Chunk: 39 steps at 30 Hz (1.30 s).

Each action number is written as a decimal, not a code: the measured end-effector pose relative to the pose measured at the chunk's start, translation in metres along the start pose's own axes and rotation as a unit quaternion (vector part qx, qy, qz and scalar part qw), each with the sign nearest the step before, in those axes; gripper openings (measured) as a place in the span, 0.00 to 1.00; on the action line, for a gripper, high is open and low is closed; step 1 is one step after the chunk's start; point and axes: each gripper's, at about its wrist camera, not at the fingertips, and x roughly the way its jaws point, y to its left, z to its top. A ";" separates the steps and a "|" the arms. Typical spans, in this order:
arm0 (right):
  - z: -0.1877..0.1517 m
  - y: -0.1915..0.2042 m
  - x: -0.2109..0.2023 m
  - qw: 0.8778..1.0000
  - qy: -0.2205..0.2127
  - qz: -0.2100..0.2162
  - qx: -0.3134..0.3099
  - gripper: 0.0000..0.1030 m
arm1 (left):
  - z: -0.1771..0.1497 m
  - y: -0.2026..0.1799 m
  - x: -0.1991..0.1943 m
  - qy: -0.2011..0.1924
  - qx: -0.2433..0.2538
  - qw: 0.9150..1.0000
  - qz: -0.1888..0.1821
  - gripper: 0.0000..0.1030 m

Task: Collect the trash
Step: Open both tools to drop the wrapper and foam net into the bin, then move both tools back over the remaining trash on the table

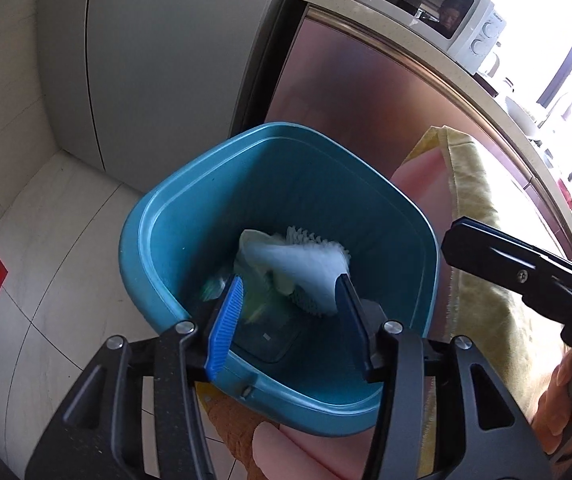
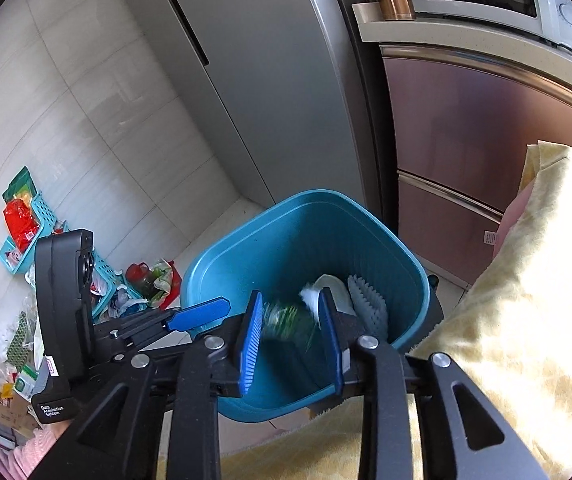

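Observation:
A blue trash bin (image 1: 158, 240) stands on the floor; it also shows in the right wrist view (image 2: 214, 264). Inside lie white foam and paper trash (image 1: 302, 260). My left gripper (image 1: 290, 292) is open and empty over the bin's mouth. My right gripper (image 2: 292, 312) is open over the bin; a blurred green plastic bottle (image 2: 288, 322) shows between its fingers, apparently falling into the bin. The left gripper's body (image 2: 66, 304) shows at the left of the right wrist view.
A grey fridge (image 1: 158, 60) and a pink-brown cabinet (image 1: 366, 100) with a microwave (image 1: 446, 8) stand behind the bin. A yellow cloth (image 2: 526, 280) covers something on the right. More trash and blue baskets (image 2: 26, 220) lie on the tiled floor at left.

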 end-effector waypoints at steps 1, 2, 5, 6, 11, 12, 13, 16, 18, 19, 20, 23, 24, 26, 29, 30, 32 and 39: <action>0.000 -0.001 0.000 1.000 -0.001 0.001 0.002 0.27 | 0.000 0.000 -0.001 -0.002 0.001 1.000 0.001 0.46; 0.000 -0.002 -0.002 1.000 -0.002 0.003 0.003 0.27 | 0.000 -0.001 -0.001 -0.002 0.001 1.000 0.001 0.47; -0.003 -0.003 -0.010 1.000 -0.009 0.005 0.005 0.27 | 0.000 -0.004 -0.007 -0.010 0.004 1.000 -0.001 0.48; -0.004 -0.003 -0.013 1.000 -0.012 0.005 0.005 0.27 | 0.000 -0.005 -0.010 -0.013 0.006 1.000 -0.002 0.49; -0.009 -0.004 -0.038 0.999 -0.036 0.013 0.010 0.27 | 0.000 -0.017 -0.030 -0.037 0.024 0.999 -0.011 0.52; -0.010 -0.006 -0.045 0.999 -0.042 0.015 0.012 0.27 | -0.001 -0.020 -0.036 -0.042 0.030 0.999 -0.017 0.54; -0.012 -0.007 -0.051 0.999 -0.047 0.016 0.013 0.27 | -0.001 -0.024 -0.041 -0.048 0.037 0.998 -0.023 0.55; -0.020 -0.009 -0.077 0.998 -0.068 0.015 0.011 0.30 | -0.004 -0.043 -0.056 -0.066 0.064 0.995 -0.039 0.61; -0.024 -0.012 -0.094 0.997 -0.080 0.004 0.009 0.32 | -0.006 -0.059 -0.066 -0.075 0.084 0.992 -0.054 0.62; -0.028 -0.014 -0.104 0.996 -0.087 0.001 0.007 0.33 | -0.007 -0.066 -0.070 -0.077 0.093 0.991 -0.064 0.62; -0.031 -0.016 -0.114 0.996 -0.093 -0.003 0.008 0.34 | -0.009 -0.074 -0.073 -0.078 0.101 0.989 -0.076 0.63; -0.042 -0.024 -0.141 0.994 -0.111 -0.019 0.011 0.35 | -0.016 -0.101 -0.079 -0.076 0.132 0.983 -0.106 0.63; -0.046 -0.028 -0.150 0.993 -0.116 -0.024 0.013 0.36 | -0.019 -0.110 -0.081 -0.074 0.142 0.980 -0.117 0.63; -0.054 -0.036 -0.169 0.991 -0.128 -0.036 0.018 0.37 | -0.025 -0.129 -0.081 -0.066 0.160 0.975 -0.137 0.63; -0.068 -0.050 -0.196 0.987 -0.145 -0.055 0.031 0.38 | -0.034 -0.157 -0.080 -0.057 0.189 0.967 -0.160 0.63; -0.074 -0.055 -0.205 0.986 -0.150 -0.063 0.037 0.38 | -0.037 -0.167 -0.080 -0.052 0.198 0.964 -0.168 0.63; -0.085 -0.065 -0.222 0.983 -0.156 -0.084 0.043 0.38 | -0.043 -0.184 -0.078 -0.043 0.215 0.959 -0.182 0.63; -0.130 -0.106 -0.271 0.969 -0.172 -0.150 0.098 0.39 | -0.075 -0.239 -0.072 -0.012 0.256 0.941 -0.222 0.63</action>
